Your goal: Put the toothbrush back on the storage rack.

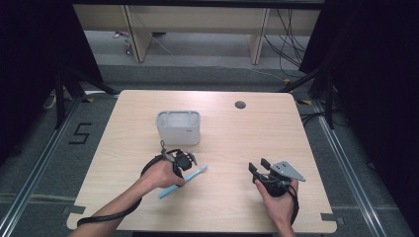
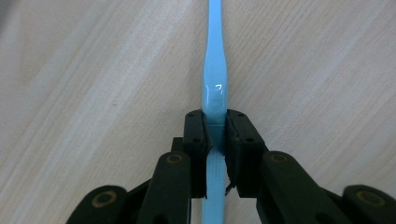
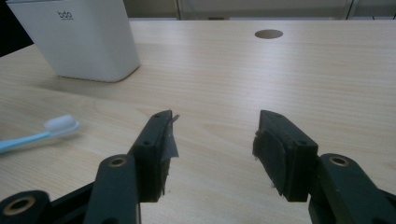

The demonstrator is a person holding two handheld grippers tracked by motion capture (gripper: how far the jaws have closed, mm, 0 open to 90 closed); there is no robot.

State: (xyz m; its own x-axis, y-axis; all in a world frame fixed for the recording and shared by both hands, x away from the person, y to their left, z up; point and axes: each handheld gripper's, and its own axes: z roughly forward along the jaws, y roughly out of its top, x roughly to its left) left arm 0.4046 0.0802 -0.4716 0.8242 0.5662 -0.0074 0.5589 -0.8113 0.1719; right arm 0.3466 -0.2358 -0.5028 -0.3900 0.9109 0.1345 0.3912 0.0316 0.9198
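While beside toothbrush (image 1: 182,181), white container (image 1: 179,127) apart.

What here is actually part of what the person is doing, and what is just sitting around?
In use:
- blue toothbrush, clamped in the left gripper
- white holder, probably where it goes

Just there:
- right gripper, fingers apart, holding nothing
- round hole in the table

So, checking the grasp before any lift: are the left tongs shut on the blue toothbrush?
Shut. In the left gripper view both pads of the left tongs press the handle of the toothbrush, which lies flat on the table.
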